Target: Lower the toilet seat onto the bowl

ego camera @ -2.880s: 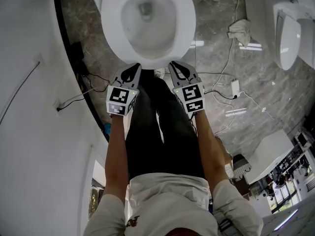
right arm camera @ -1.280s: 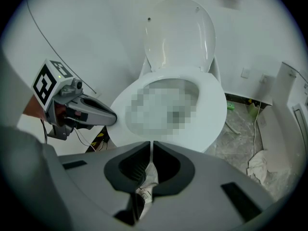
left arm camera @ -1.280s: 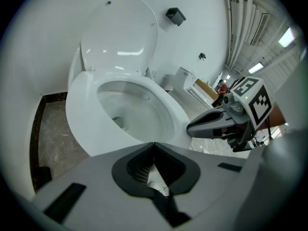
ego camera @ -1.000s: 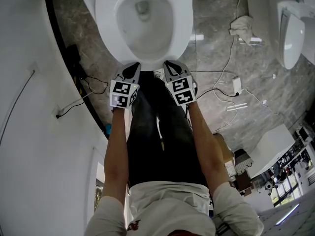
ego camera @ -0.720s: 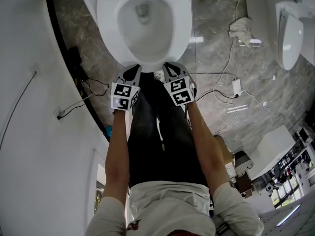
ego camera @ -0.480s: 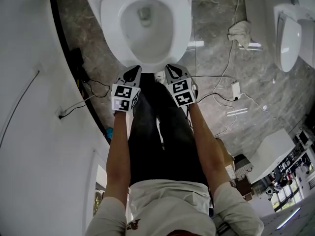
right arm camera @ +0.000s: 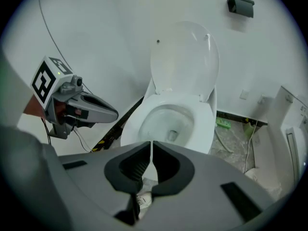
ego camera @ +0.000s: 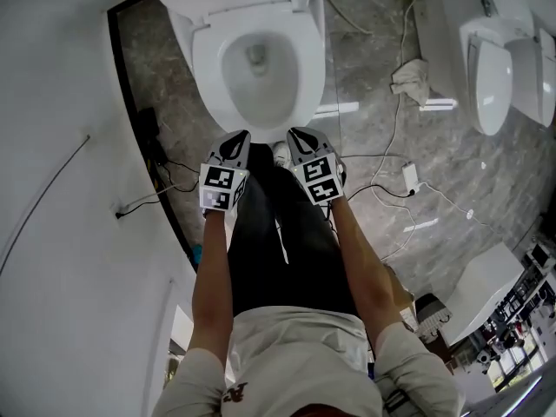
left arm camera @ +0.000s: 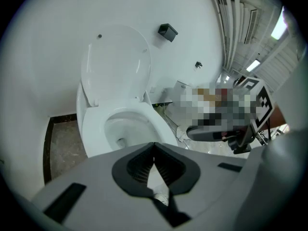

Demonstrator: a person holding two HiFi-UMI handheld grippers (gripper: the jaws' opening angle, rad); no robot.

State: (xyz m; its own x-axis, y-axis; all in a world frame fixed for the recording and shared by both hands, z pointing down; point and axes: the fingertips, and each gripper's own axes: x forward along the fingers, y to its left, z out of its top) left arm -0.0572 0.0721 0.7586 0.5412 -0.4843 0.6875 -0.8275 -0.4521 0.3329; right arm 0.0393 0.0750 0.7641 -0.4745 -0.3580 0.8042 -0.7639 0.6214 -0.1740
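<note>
The white toilet point(ego camera: 254, 68) stands at the top of the head view. Its seat ring point(ego camera: 208, 81) lies flat on the bowl, and the lid point(left arm camera: 115, 61) leans upright against the wall. In the right gripper view the seat ring point(right arm camera: 204, 124) also rests on the rim, below the raised lid point(right arm camera: 185, 57). My left gripper point(ego camera: 236, 139) and right gripper point(ego camera: 300, 135) hang side by side just short of the bowl's front edge, touching nothing. Both are shut with nothing between the jaws, as the left gripper point(left arm camera: 154, 144) and right gripper point(right arm camera: 152, 143) show in their own views.
A second toilet point(ego camera: 495, 68) stands at the far right. A crumpled rag point(ego camera: 408, 81), cables and a white adapter point(ego camera: 410, 176) lie on the grey marble floor. A white wall runs along the left, and a black box point(left arm camera: 167, 31) is mounted above the lid.
Both grippers have risen and drawn back from the bowl's front rim. The toilet now looks smaller and farther off. The seat stays down and the lid stays up.
</note>
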